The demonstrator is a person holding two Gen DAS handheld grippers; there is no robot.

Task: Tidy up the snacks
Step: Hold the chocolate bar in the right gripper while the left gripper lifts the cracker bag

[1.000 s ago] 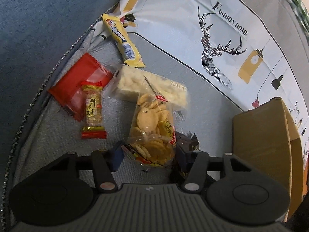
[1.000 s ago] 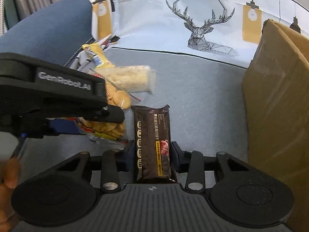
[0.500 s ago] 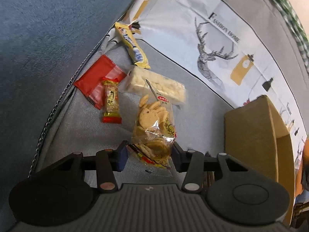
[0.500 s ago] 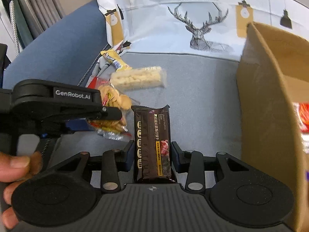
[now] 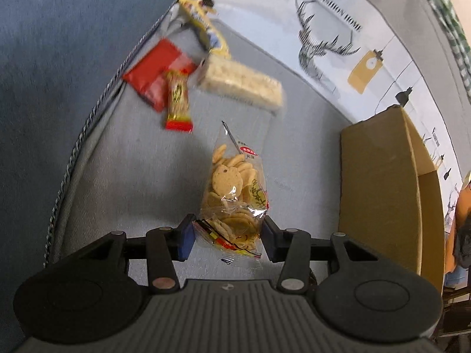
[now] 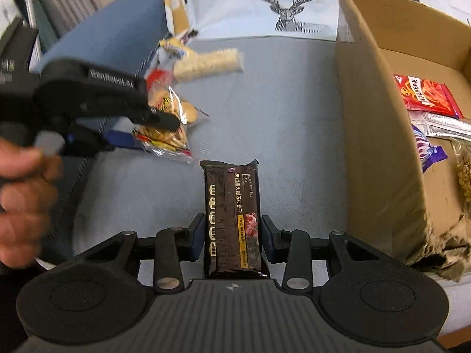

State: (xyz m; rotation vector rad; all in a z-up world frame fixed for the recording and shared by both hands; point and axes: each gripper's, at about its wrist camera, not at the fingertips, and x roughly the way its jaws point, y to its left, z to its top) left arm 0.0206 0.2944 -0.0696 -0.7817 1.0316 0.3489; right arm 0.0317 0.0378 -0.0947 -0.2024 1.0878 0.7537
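Both hands lifted, fingers [image 6: 200, 235] gripping snacks [image 6: 232, 217].

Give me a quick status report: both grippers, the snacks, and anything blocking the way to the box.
Left gripper shut on cookie bag. Right gripper shut on dark cracker pack. Cardboard box open on the right; its near wall stands between.
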